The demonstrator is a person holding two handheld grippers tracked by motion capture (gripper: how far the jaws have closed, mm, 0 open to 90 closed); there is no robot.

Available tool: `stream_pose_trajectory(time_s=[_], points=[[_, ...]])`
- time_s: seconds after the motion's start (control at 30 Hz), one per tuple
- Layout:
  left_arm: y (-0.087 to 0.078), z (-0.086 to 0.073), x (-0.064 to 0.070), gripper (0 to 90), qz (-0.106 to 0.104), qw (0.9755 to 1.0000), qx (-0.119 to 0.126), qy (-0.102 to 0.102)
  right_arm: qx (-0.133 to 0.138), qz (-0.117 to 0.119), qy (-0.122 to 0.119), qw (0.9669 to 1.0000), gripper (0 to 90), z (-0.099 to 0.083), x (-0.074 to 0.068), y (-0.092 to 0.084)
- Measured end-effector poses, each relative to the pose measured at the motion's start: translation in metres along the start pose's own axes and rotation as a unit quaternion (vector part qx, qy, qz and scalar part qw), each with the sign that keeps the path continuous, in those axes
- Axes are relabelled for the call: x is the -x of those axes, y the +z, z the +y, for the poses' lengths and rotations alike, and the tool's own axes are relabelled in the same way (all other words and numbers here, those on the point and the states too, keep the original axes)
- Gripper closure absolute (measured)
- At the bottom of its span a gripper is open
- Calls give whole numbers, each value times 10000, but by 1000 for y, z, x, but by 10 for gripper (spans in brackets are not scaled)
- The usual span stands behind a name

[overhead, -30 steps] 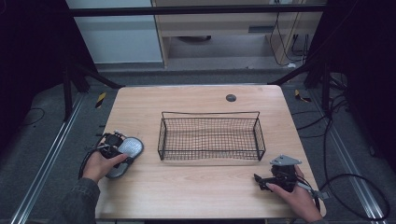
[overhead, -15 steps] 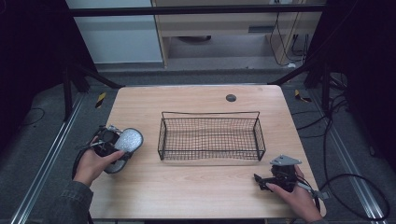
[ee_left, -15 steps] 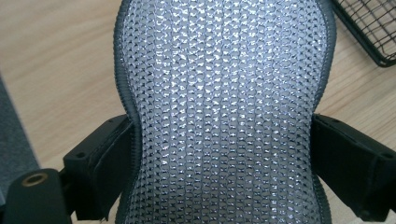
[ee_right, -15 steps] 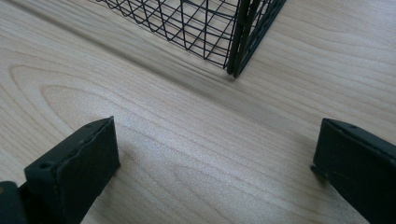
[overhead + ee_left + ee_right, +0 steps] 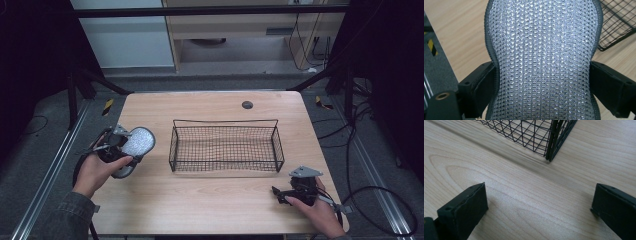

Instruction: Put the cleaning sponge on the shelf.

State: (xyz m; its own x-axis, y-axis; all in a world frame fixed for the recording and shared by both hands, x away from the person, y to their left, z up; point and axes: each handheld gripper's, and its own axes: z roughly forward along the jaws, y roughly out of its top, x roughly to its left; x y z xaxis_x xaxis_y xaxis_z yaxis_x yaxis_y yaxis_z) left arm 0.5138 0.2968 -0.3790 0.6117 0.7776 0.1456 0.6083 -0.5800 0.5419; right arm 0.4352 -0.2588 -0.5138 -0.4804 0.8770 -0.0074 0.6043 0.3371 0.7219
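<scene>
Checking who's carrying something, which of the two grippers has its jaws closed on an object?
The left gripper: its jaws pinch the silver mesh pad at its narrow waist. The right gripper rests on the table with jaws apart and nothing between them.

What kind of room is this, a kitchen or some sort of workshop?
Probably a lab or test room, not a kitchen: a bare wooden table inside a dark metal frame, loose cables on a grey floor, and hand-held grippers, the left gripper holding a silvery mesh pad.

grey floor (image 5: 45, 150), pale cabinet (image 5: 235, 30) behind wooden table (image 5: 210, 200), dark surroundings, loose cables (image 5: 370, 190).
</scene>
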Motion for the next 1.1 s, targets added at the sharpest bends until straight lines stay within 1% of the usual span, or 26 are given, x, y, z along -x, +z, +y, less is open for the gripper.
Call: stream_pose_trajectory(time_s=[0.03,0.07,0.1,0.17,0.2,0.3,0.33,0.4,0.43,0.5,0.53,0.57,0.63,0.67,0.73,0.77,0.8,0.9,0.97,1.0,1.03,1.1], points=[[-3,3,2,105,-1,10000,20,49,0,0,-1,10000,4,0,0,0],[-3,3,2,106,-1,10000,20,49,3,-1,-10,10000,5,0,0,0],[-9,10,5,107,30,9998,77,187,0,0,0,10000,4,0,0,0],[-14,16,8,108,30,9995,126,294,2,0,-9,10000,4,0,0,0],[-14,16,8,108,30,9995,126,294,1,0,0,10000,4,0,0,0],[-20,25,12,108,45,9989,176,435,2,0,-10,10000,4,0,0,0],[-21,27,14,108,52,9988,197,453,0,0,-2,10000,4,0,0,0],[-24,35,18,108,38,9981,266,550,1,-2,-4,10000,4,0,0,0],[-25,39,19,108,81,9975,281,638,1,-2,-4,10000,4,0,0,0],[-26,45,22,109,80,9969,298,718,0,-3,-3,10000,4,0,0,0],[-25,51,25,109,81,9962,298,819,3,-3,-12,10000,5,0,0,0],[-25,51,25,109,81,9962,298,819,3,-3,-12,10000,5,0,0,0],[-24,58,30,109,42,9959,268,860,0,1,-3,10000,4,0,0,0],[-22,65,33,110,42,9949,265,970,3,1,-9,10000,4,0,0,0],[-22,67,35,110,27,9946,265,1006,2,1,-11,10000,4,0,0,0],[-21,72,37,110,25,9939,275,1064,2,1,-11,10000,4,0,0,0],[-21,79,41,110,64,9928,302,1160,2,5,-5,10000,5,0,0,0],[-21,89,45,110,43,9918,382,1220,11,17,-54,10000,5,0,1,0],[-21,92,47,110,41,9916,389,1230,7,19,-54,10000,5,0,1,0],[-19,98,50,110,33,9905,413,1309,5,20,-55,10000,5,0,1,0],[-18,102,52,110,14,9900,412,1350,9,17,-53,10000,4,0,1,0],[-17,104,54,110,28,9896,394,1386,6,20,-56,10000,4,0,1,0]])
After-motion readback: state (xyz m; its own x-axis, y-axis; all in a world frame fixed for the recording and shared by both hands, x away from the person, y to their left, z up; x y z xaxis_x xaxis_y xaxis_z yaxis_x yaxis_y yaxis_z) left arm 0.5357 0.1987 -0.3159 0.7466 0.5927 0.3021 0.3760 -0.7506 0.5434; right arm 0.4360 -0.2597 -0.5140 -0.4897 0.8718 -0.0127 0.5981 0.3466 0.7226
